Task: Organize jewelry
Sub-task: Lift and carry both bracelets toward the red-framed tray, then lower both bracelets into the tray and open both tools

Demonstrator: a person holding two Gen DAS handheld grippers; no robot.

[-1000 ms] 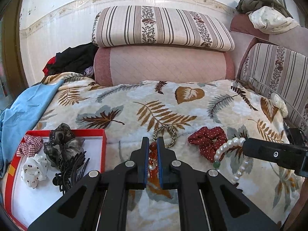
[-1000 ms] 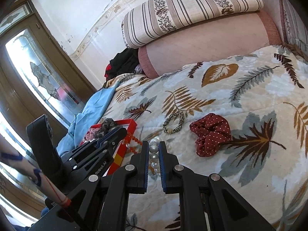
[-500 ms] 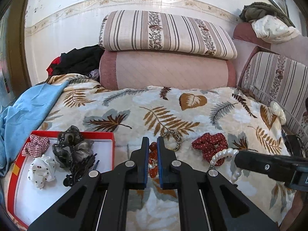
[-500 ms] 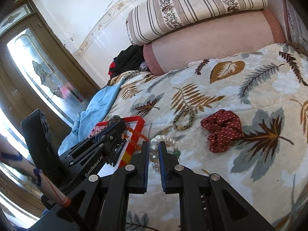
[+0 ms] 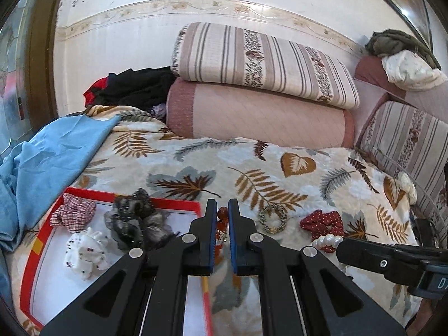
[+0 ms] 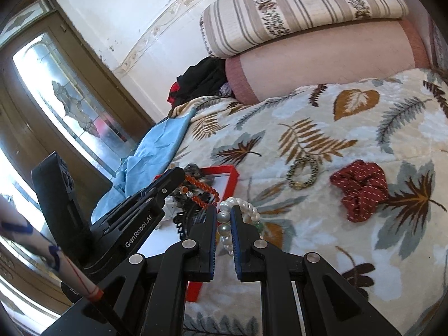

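My left gripper (image 5: 222,207) is shut on a red bead bracelet (image 5: 222,225), which hangs by the right rim of the red tray (image 5: 156,200). From the right wrist view the same red bead bracelet (image 6: 203,189) dangles from the left gripper (image 6: 179,173) over the tray (image 6: 232,177). My right gripper (image 6: 224,214) is shut on a white pearl bracelet (image 6: 224,228), lifted above the leaf-print blanket (image 6: 350,140); those pearls (image 5: 326,240) show beside the right gripper in the left wrist view. The tray holds a checked scrunchie (image 5: 73,212), a dark gauze scrunchie (image 5: 134,218), a white dotted scrunchie (image 5: 85,252) and a black claw clip.
On the blanket lie a leopard-print hair tie (image 5: 273,218) and a red dotted scrunchie (image 5: 322,222). A blue cloth (image 5: 50,156) drapes the left side. Stacked bolsters (image 5: 260,84) and dark clothes (image 5: 131,88) line the back wall. A striped cushion (image 5: 406,142) stands at right; a door (image 6: 70,106) at left.
Both grippers have drawn back and up from the blanket, each still holding its bracelet. The tray and the loose hair ties now sit further from the left gripper's tips.
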